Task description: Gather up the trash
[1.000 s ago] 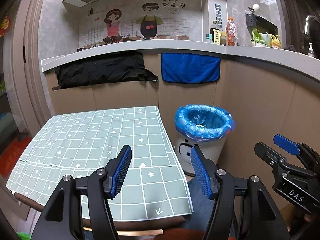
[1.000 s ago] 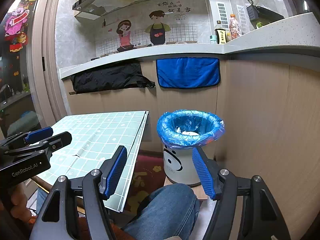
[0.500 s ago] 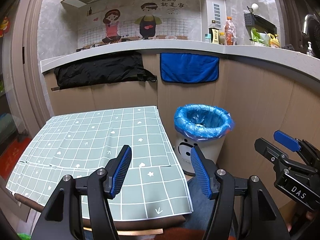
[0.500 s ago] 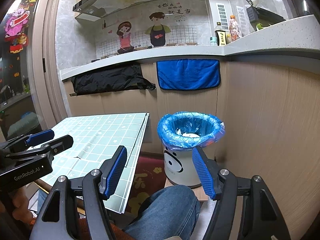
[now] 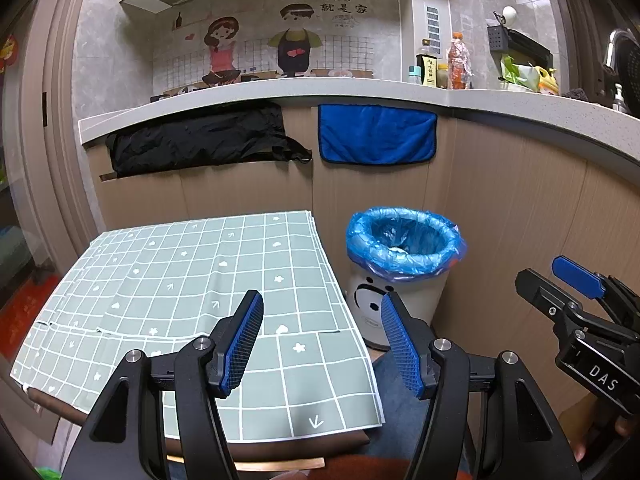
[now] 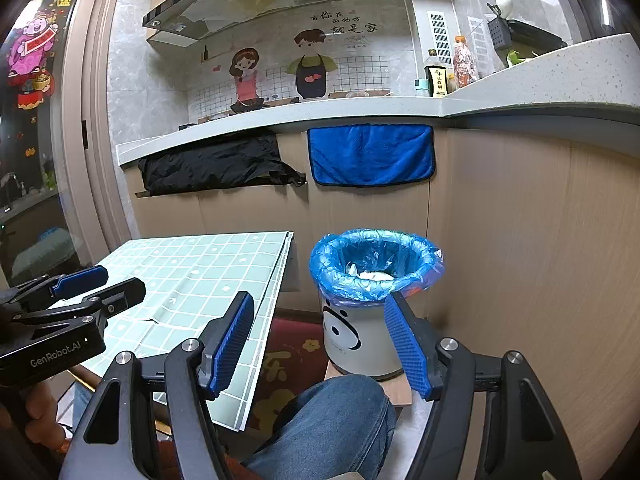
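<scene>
A white round trash bin [image 6: 360,340] lined with a blue plastic bag [image 6: 374,258] is standing on the floor beside the green grid-patterned tabletop [image 5: 192,280], white crumpled trash [image 6: 372,274] lying inside. The left claw [image 5: 320,340] and right claw [image 6: 326,344] are hovering with jaws apart, gripping nothing.
</scene>
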### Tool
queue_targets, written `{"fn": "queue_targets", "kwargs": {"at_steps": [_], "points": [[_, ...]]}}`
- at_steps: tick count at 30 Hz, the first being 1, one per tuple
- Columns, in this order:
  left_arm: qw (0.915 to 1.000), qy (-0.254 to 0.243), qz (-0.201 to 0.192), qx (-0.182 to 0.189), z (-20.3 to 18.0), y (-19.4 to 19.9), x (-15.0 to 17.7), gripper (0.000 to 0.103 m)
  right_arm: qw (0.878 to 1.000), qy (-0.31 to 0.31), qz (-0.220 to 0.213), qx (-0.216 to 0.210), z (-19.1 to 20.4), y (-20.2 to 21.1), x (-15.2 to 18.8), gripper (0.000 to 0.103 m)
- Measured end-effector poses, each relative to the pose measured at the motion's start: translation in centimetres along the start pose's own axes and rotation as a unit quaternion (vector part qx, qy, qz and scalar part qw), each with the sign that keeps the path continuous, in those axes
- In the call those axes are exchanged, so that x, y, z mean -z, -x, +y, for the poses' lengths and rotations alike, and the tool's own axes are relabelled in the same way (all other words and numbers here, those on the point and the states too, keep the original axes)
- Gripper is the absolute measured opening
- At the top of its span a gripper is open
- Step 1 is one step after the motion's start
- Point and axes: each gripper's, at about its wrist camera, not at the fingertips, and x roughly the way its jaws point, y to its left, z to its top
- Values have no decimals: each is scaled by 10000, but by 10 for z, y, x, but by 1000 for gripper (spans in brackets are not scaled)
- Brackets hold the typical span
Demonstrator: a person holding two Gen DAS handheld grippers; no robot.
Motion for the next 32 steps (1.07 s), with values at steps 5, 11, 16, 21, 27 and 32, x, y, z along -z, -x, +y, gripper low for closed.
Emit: {"fn": "queue_targets", "kwargs": {"at_steps": [5,11,16,21,27,32], "points": [[10000,-9,-1,10,1,0,0,62,10000,-7,4,-1,-1,0,0,65],[10000,-12,-3,15,1,0,-1,62,10000,-2,9,-3,-1,0,-1,65],[10000,-14,0,14,2,0,0,62,10000,0,-4,2,0,0,0,65],[10000,-12,1,15,2,0,-1,62,10000,-3,23,-13,-1,1,-1,65],[10000,30,-22,-24,1,1,-3,62,10000,-2,13,-5,0,0,-1,65],[10000,36,-23,-26,0,1,-3,62,10000,1,19,0,0,1,-1,65]]}}
